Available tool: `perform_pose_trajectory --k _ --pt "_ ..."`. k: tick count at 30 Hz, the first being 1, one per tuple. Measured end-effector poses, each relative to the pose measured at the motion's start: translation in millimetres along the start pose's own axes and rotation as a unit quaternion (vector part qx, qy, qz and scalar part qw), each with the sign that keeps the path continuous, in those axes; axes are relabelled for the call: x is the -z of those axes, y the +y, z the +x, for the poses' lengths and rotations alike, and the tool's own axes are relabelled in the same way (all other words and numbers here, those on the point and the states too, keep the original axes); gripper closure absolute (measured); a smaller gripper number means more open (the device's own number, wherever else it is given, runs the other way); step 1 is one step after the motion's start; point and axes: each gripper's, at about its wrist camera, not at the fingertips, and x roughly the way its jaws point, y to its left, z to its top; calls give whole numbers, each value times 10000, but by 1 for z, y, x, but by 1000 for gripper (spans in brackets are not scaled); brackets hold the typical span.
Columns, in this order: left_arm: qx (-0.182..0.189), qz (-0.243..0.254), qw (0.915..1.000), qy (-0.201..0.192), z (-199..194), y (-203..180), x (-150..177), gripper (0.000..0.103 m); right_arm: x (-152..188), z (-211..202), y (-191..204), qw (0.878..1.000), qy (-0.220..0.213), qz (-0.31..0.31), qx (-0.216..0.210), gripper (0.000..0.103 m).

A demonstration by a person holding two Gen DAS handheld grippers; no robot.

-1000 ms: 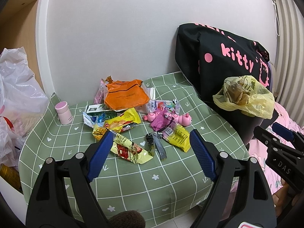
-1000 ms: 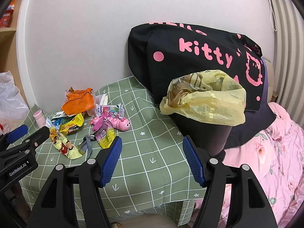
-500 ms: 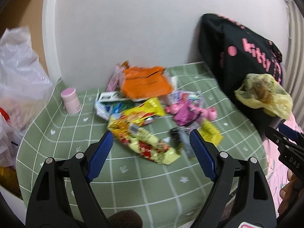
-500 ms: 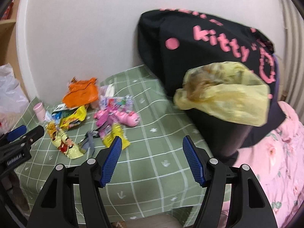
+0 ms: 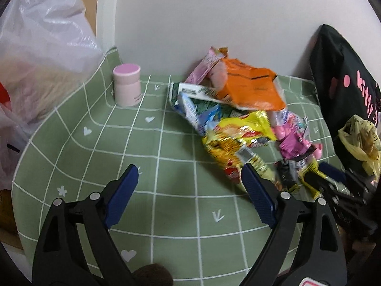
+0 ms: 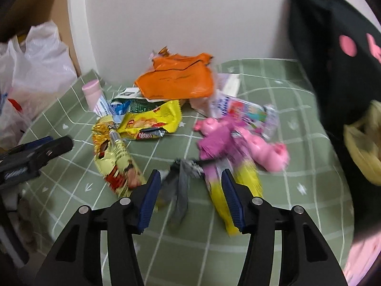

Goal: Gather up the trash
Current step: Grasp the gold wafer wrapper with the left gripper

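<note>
Both grippers stand open and empty, the right gripper (image 6: 189, 193) over a grey wrapper (image 6: 179, 190), its jaws just narrowed, the left gripper (image 5: 190, 190) now nearer the wrapper pile (image 5: 238, 128).

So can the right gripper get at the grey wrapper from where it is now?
Probably yes. The right gripper is open, its jaws having just been closing, with the grey wrapper lying in line between them and nothing on top. The yellow wrapper lies close beside it and could get caught too.

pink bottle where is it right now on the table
The pink bottle stands upright at the back left of the green checked tablecloth, close to the wall, left of the wrapper pile and beside the white plastic bag.
</note>
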Motion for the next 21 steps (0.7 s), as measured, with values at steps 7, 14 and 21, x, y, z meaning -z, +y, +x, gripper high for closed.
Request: perform_pose_trajectory --k 7,14,21 --pt "191 -140 9991 357 10 6 1 19 -9 46 -1 9980 617 -58 -131 67" --pt "414 20 9983 421 20 -9 -10 24 1 18 -15 9991 380 103 -188 85" --pt "714 -47 9953 647 47 -16 -33 43 3 -22 -48 9991 42 386 141 86"
